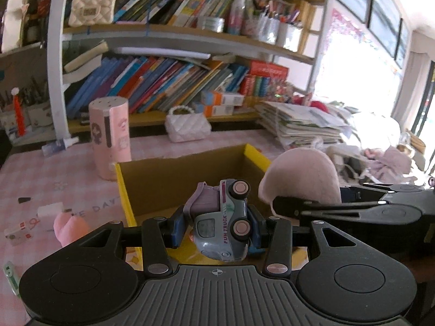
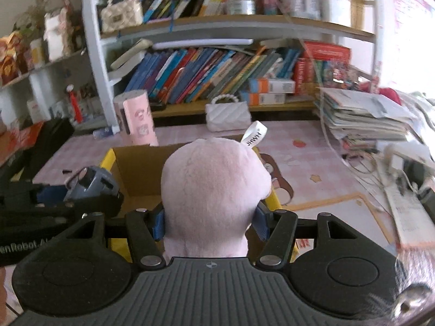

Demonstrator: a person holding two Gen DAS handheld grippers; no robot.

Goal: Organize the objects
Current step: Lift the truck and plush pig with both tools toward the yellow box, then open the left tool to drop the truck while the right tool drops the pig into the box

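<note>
A white-framed bookshelf with wooden boards is standing behind the bench covered in pink checked cloth, carrying leaning books. Bright daylight is entering through a window at the right, overexposing that area.

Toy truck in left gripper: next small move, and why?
Probably carry it forward a little over the open cardboard box, then release. The left gripper clamps the toy truck near the box's near edge, and the box interior ahead looks free.
</note>
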